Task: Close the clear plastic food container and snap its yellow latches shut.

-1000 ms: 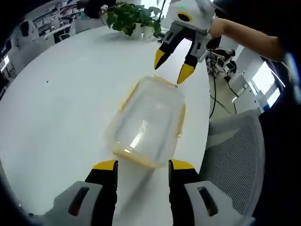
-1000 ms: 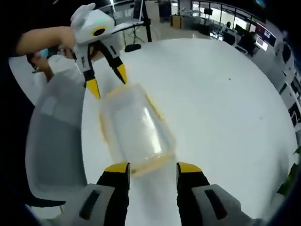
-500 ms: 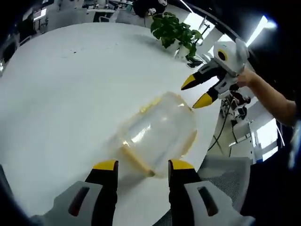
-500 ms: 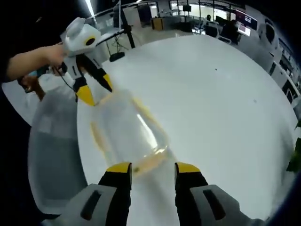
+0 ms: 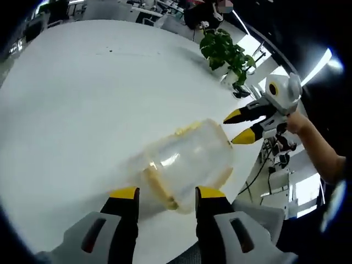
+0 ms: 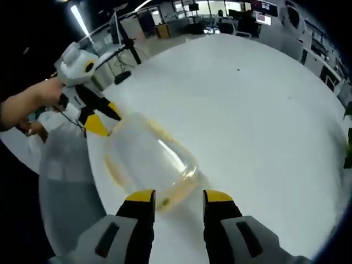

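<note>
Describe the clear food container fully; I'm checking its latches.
The clear plastic food container is rounded and rectangular, with yellow latches along its rim. It lies on the white round table near the edge, between both hand-held grippers. Motion blur hides whether the latches are snapped and whether either gripper touches it.

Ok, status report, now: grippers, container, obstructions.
Left gripper open, at one end of the container. Right gripper open at the opposite end. Container on the white table, yellow latches blurred. Nothing in the way.
</note>
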Demonstrator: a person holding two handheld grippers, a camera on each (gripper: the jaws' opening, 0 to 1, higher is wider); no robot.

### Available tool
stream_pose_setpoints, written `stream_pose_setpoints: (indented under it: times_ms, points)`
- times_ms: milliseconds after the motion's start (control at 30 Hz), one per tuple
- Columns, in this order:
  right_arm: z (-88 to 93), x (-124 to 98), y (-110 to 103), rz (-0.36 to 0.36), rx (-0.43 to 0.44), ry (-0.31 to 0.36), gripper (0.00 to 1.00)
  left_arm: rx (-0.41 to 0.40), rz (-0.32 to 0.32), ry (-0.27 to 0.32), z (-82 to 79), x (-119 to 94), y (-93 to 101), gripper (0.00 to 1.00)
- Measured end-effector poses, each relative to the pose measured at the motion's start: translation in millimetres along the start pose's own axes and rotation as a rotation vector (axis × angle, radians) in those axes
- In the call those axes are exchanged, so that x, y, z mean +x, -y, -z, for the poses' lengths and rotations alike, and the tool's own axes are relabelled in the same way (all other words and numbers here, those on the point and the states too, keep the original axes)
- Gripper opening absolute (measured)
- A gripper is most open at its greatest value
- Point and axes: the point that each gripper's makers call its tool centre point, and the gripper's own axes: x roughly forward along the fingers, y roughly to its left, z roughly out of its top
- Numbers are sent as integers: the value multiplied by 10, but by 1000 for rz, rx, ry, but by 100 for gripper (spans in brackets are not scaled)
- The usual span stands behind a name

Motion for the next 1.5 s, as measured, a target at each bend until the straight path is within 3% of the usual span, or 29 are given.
stream_pose_setpoints:
  times_ms: [100,367,533,767,1000,1200,1500]
  points:
    - [-9,5,10,-1,63,36,32,-9,-5,8,-1,3,-8,40]
    - [73,67,-11,-4,86,44,29,-51,-13,30,16,40,-46,39]
    - [95,92,-11,-1,103,43,28,-9,-51,13,60,83,-75,36]
    - [70,125,-44,-11,136,44,27,-59,-33,28,13,128,-43,33]
    - [33,164,-105,-9,112,35,24,-48,-22,34,-2,149,1,29]
    - [69,175,-87,-39,213,30,23,-87,-12,40,3,171,-4,30]
    - [65,179,-97,-45,228,29,22,-74,-11,40,4,157,19,28]
